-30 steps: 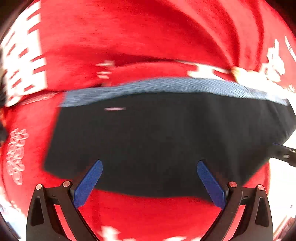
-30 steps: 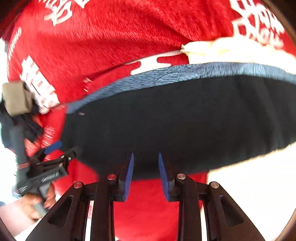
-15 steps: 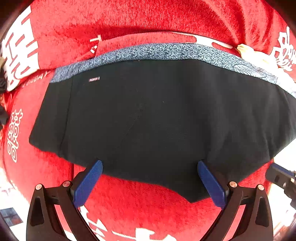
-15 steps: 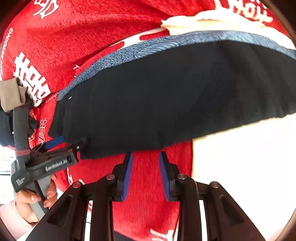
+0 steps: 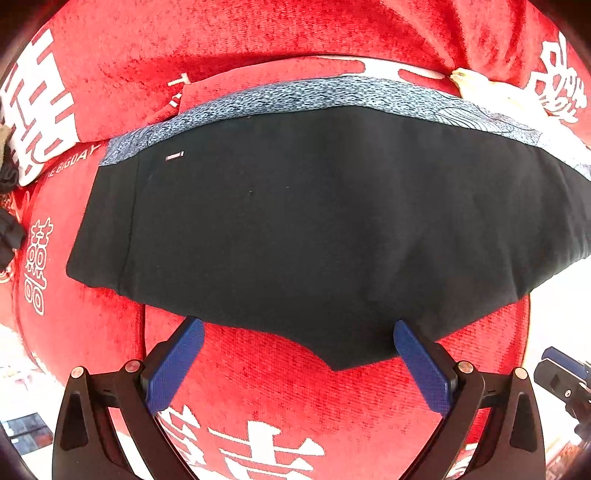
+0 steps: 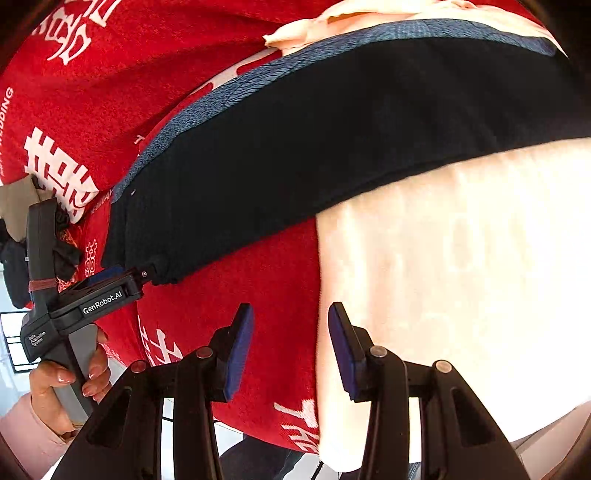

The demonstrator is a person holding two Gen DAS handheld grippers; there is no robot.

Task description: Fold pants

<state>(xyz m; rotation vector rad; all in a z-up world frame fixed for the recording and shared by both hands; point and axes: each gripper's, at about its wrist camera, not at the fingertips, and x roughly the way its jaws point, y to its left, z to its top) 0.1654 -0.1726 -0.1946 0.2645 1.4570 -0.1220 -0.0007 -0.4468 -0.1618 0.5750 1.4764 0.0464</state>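
Black pants (image 5: pixel 314 221) with a blue-grey patterned waistband (image 5: pixel 314 94) lie folded flat on a red cloth (image 5: pixel 258 33) printed with white characters. My left gripper (image 5: pixel 299 350) is open wide at their near edge, the lowest corner of the fabric lying between its fingers. In the right wrist view the pants (image 6: pixel 332 129) stretch across the upper half. My right gripper (image 6: pixel 291 343) hovers open over red cloth, well short of the pants, holding nothing. The left gripper (image 6: pixel 149 271), held by a hand (image 6: pixel 66 376), meets the pants' near left corner.
A pale cream sheet (image 6: pixel 461 277) covers the surface right of the red cloth (image 6: pixel 240 295). More cream fabric (image 5: pixel 480 86) lies just beyond the waistband. Dark clothing (image 5: pixel 9 236) sits at the far left edge. Part of another black tool (image 5: pixel 565 373) shows at the lower right.
Both grippers have drawn back from the pants. The right one now sits over bare red cloth with its jaws slightly wider. The left fingers went from over the fabric to its near edge.
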